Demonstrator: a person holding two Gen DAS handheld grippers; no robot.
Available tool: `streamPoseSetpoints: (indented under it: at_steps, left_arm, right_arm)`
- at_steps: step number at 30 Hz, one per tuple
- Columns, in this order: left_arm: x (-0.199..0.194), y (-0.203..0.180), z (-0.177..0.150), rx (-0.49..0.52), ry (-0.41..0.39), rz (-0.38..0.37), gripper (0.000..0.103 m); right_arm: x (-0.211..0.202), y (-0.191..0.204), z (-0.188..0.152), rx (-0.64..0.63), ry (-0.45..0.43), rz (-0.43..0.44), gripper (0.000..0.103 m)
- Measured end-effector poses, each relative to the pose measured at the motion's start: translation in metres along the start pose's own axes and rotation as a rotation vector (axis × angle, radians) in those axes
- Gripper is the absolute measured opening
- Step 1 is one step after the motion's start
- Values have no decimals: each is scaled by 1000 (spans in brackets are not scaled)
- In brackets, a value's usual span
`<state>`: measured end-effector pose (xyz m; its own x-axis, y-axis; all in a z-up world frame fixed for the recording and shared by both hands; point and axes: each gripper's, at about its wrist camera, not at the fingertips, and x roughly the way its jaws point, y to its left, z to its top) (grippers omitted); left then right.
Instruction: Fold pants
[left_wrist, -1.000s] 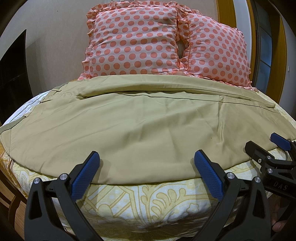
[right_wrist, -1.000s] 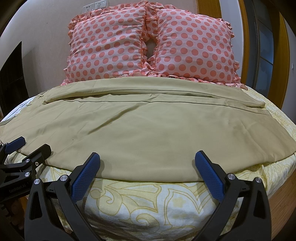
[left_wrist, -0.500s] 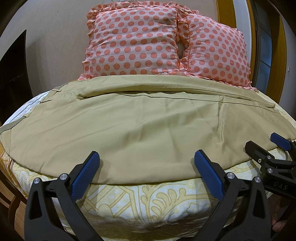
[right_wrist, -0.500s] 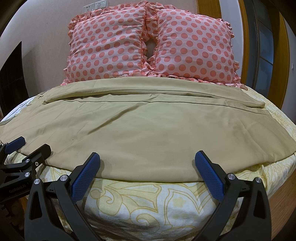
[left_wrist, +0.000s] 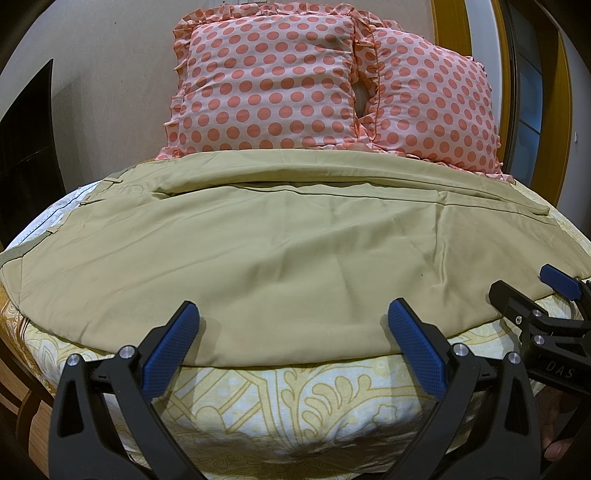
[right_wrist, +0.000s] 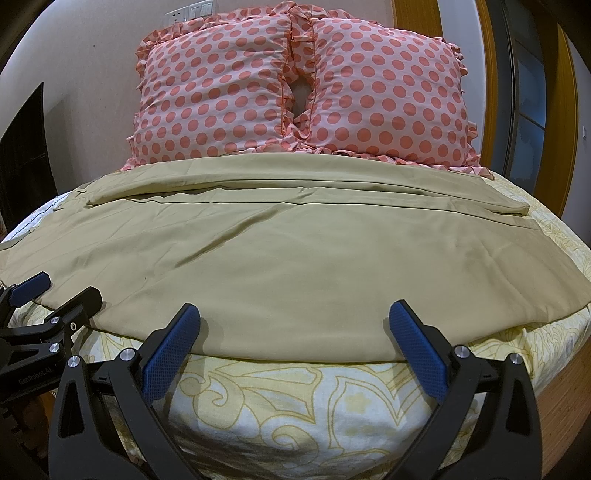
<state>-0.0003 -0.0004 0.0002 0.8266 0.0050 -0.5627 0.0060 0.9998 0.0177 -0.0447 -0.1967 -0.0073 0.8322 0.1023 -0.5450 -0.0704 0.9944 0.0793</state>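
Note:
Khaki pants (left_wrist: 280, 254) lie spread flat across the bed, waistband at the left, legs running right; they also show in the right wrist view (right_wrist: 295, 254). My left gripper (left_wrist: 295, 343) is open and empty, held just off the pants' near edge. My right gripper (right_wrist: 295, 343) is open and empty at the same near edge, further right. Each gripper shows in the other's view: the right one (left_wrist: 532, 291) at the right, the left one (right_wrist: 55, 295) at the left.
Two pink polka-dot pillows (left_wrist: 266, 81) (right_wrist: 384, 92) stand against the wall behind the pants. The bed has a yellow patterned sheet (left_wrist: 295, 398). A wooden door frame (right_wrist: 495, 92) is at the right and dark furniture (left_wrist: 22, 155) at the left.

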Motion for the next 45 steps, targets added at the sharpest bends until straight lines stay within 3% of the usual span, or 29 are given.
streamPoseSetpoints:
  at_steps: [19, 22, 26, 29, 32, 33, 34, 36, 40, 41, 45]
  left_arm:
    - [0, 1, 2, -1, 8, -10, 101]
    - [-9, 8, 14, -35, 3, -72, 101]
    - [-24, 13, 53, -30, -94, -37, 101]
    - [-18, 15, 75, -27, -113, -13, 101]
    - [-5, 12, 89, -26, -106, -6, 101]
    - [3, 12, 96, -25, -99, -3, 101]
    - [7, 12, 99, -25, -95, -3, 101]
    - [20, 12, 107, -32, -78, -6, 101]
    - [38, 17, 110, -49, -44, -20, 101]
    - [44, 18, 111, -53, -32, -24, 101]
    - [57, 22, 110, -73, 3, -44, 101]
  right_arm:
    - [-5, -3, 2, -10, -28, 8, 102]
    - [-5, -19, 29, -7, 17, 71, 102]
    - [-10, -65, 91, 50, -109, -34, 102]
    - [28, -121, 149, 169, -72, -105, 102]
    - [97, -184, 195, 330, 54, -216, 100]
    - [128, -206, 208, 397, 114, -251, 92]
    - [149, -223, 214, 443, 159, -274, 81]
    - [197, -254, 222, 540, 247, -333, 73]
    - [257, -294, 222, 670, 345, -471, 71]
    - [265, -298, 224, 684, 331, -508, 71]
    - [286, -300, 231, 646, 343, -588, 71]
